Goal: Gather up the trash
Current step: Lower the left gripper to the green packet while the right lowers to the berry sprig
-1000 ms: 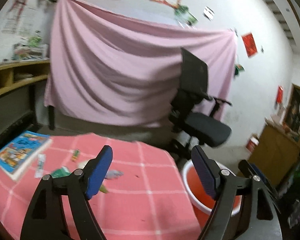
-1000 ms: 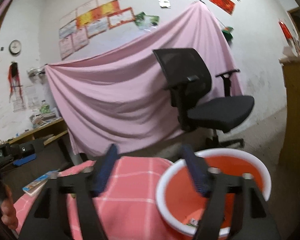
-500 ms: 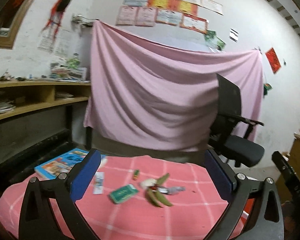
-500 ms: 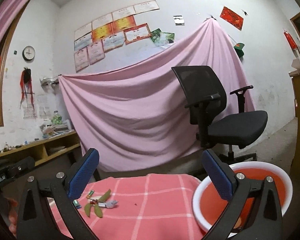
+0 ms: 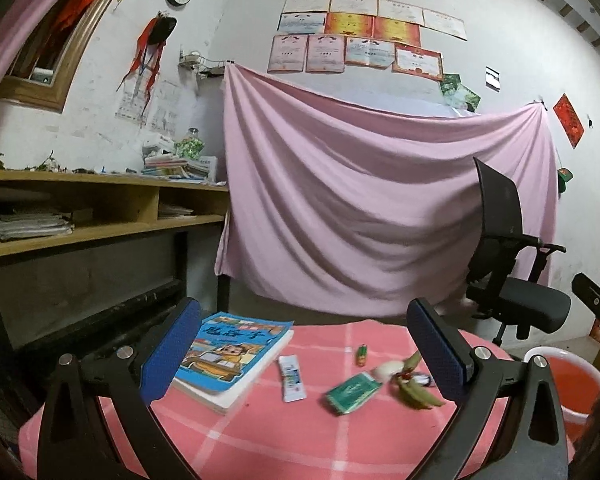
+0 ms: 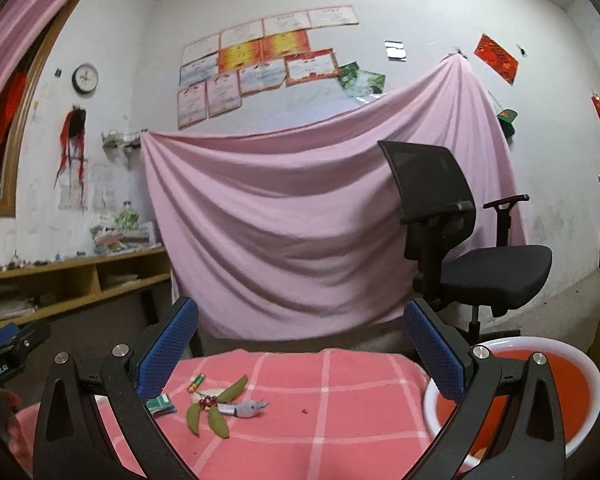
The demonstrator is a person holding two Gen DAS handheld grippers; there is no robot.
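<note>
Both the left tongs and right tongs have just spread wide and empty, swinging from the red plastic basin toward green wrappers littering the pink checked table

My left claw and right claw both gaped wide with nothing between the pads, hanging above the near edge of the surface. The near half of the pink cloth lay bare, so I had free passage there. Toward the far left corner the book stood in the way. The wrapper, green packet and leaves crowded the middle toward the right edge. Just past the right edge sat the red basin, its mouth unobstructed.
</note>
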